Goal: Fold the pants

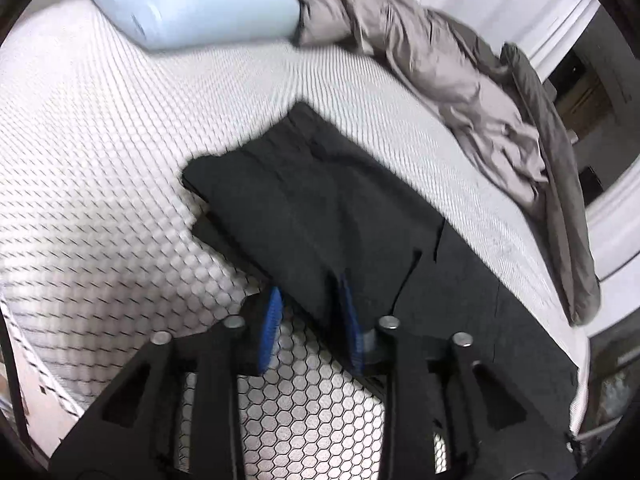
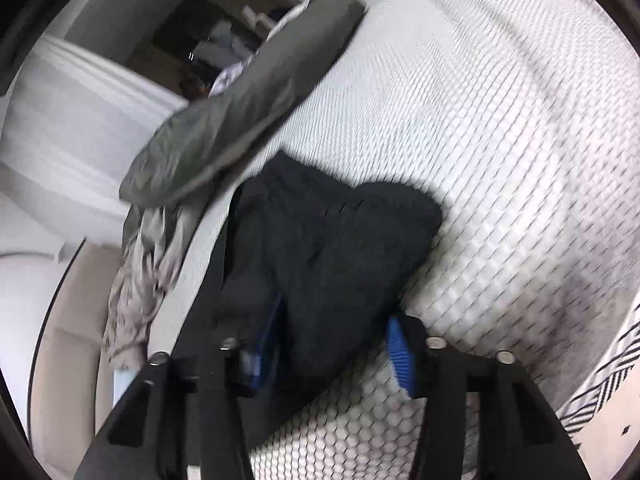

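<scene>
Black pants point(image 1: 320, 208) lie folded on the white honeycomb-quilted mattress point(image 1: 100, 140). In the left wrist view, their near edge reaches in between the blue pads of my left gripper point(image 1: 312, 320). The jaws stand apart, bare mattress shows between them, and the cloth drapes over the right pad's tip. In the right wrist view the pants point(image 2: 340, 248) bunch up near the bed's left edge. A thick fold sits between the pads of my right gripper point(image 2: 334, 348), whose jaws stand wide. The left pad point(image 2: 268, 344) is against the cloth and the right pad point(image 2: 400, 356) is just clear of it.
A pale blue pillow point(image 1: 192, 0) lies at the head of the bed. A crumpled beige-grey duvet point(image 1: 460, 72) and a dark grey blanket point(image 2: 240, 112) run along the bed's far edge, beyond the pants. Floor point(image 2: 64, 340) shows beyond that edge. A striped cloth point(image 2: 600, 380) lies at the right.
</scene>
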A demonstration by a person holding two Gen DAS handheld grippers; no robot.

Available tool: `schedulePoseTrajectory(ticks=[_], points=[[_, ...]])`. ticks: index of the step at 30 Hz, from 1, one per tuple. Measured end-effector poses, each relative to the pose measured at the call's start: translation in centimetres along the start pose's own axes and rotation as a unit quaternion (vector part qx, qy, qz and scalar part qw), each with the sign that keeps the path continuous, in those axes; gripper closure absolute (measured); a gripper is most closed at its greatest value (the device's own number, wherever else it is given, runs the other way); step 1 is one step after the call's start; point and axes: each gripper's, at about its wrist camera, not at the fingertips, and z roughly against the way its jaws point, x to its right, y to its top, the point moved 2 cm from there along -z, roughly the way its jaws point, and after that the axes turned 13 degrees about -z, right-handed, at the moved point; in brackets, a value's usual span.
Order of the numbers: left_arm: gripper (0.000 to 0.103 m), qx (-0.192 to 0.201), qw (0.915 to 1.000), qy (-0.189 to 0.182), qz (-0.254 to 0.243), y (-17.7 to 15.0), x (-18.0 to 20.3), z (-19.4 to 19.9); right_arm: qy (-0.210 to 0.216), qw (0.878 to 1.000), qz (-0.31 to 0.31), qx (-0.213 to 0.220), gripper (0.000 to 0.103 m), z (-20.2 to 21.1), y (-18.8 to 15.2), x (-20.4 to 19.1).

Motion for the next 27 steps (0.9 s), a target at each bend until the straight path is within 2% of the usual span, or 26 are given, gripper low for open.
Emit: schedulePoseTrajectory(ticks=[2, 3, 4, 5, 7, 9, 10, 11, 13, 14, 15, 17, 18, 20, 21, 23, 25, 27], points=[[0.056, 0.010, 0.9999, -0.001, -0.005, 0.0, 0.7, 0.8, -0.001, 1.000, -0.010, 0.012, 0.047, 0.0, 0.7, 0.2], [0.054, 0.011, 0.9999, -0.001, -0.010, 0.1, 1.3, 0.9, 0.004, 1.000, -0.019, 0.008, 0.047, -0.5, 1.0, 0.3], [0.052, 0.013, 0.9998, 0.000, -0.015, 0.0, 1.9, 1.1, 0.008, 1.000, -0.025, 0.006, 0.060, -0.9, 1.2, 0.5], [0.052, 0.017, 0.9996, 0.005, -0.022, 0.1, 2.7, 1.4, 0.003, 1.000, -0.022, 0.003, 0.083, -1.4, 1.4, 0.5], [0.052, 0.029, 0.9991, 0.013, -0.029, 0.4, 3.8, 2.0, -0.003, 1.000, -0.001, 0.007, 0.087, -1.4, 1.3, -0.2], [0.050, 0.036, 0.9985, 0.023, -0.034, 0.5, 4.4, 2.8, -0.002, 0.999, 0.033, 0.029, 0.088, -0.1, 0.8, -1.4], [0.050, 0.040, 0.9982, 0.029, -0.035, 0.6, 4.6, 2.8, -0.024, 0.997, 0.056, 0.036, 0.086, 0.3, 0.7, -1.8], [0.049, 0.043, 0.9978, 0.037, -0.035, 0.7, 4.6, 2.9, -0.055, 0.995, 0.073, 0.037, 0.074, 0.0, 0.6, -1.9], [0.049, 0.048, 0.9954, 0.072, -0.040, 0.8, 4.6, 3.2, -0.150, 0.983, 0.107, 0.026, 0.054, -1.3, 0.6, -1.1], [0.047, 0.056, 0.9928, 0.096, -0.044, 0.9, 4.7, 3.4, -0.160, 0.980, 0.112, 0.026, 0.053, -1.3, 0.6, -0.8], [0.046, 0.063, 0.9914, 0.104, -0.048, 0.8, 5.1, 3.6, -0.148, 0.982, 0.110, 0.033, 0.051, -0.6, 0.6, -1.1], [0.044, 0.069, 0.9911, 0.099, -0.056, 0.7, 5.9, 3.8, -0.147, 0.979, 0.126, 0.067, 0.041, 1.1, 0.5, -2.2], [0.044, 0.073, 0.9906, 0.097, -0.063, 0.7, 6.5, 3.9, -0.145, 0.976, 0.138, 0.088, 0.040, 1.9, 0.3, -2.8], [0.040, 0.082, 0.9902, 0.077, -0.082, 0.3, 8.6, 4.3, -0.130, 0.970, 0.167, 0.119, 0.036, 3.3, -0.3, -4.7], [0.035, 0.082, 0.9903, 0.050, -0.100, 0.0, 10.3, 4.4, -0.116, 0.968, 0.188, 0.116, 0.033, 3.4, -1.0, -5.8], [0.029, 0.071, 0.9885, 0.004, -0.133, -0.7, 13.6, 4.1, -0.088, 0.967, 0.225, 0.084, 0.016, 2.4, -2.6, -7.8], [0.021, 0.055, 0.9804, -0.049, -0.183, -2.0, 18.1, 3.5, -0.076, 0.959, 0.272, 0.038, 0.015, 0.1, -5.2, -10.1], [0.014, 0.040, 0.9705, -0.087, -0.221, -3.7, 22.0, 2.6, -0.079, 0.949, 0.305, 0.012, 0.012, -1.8, -7.5, -11.6]])
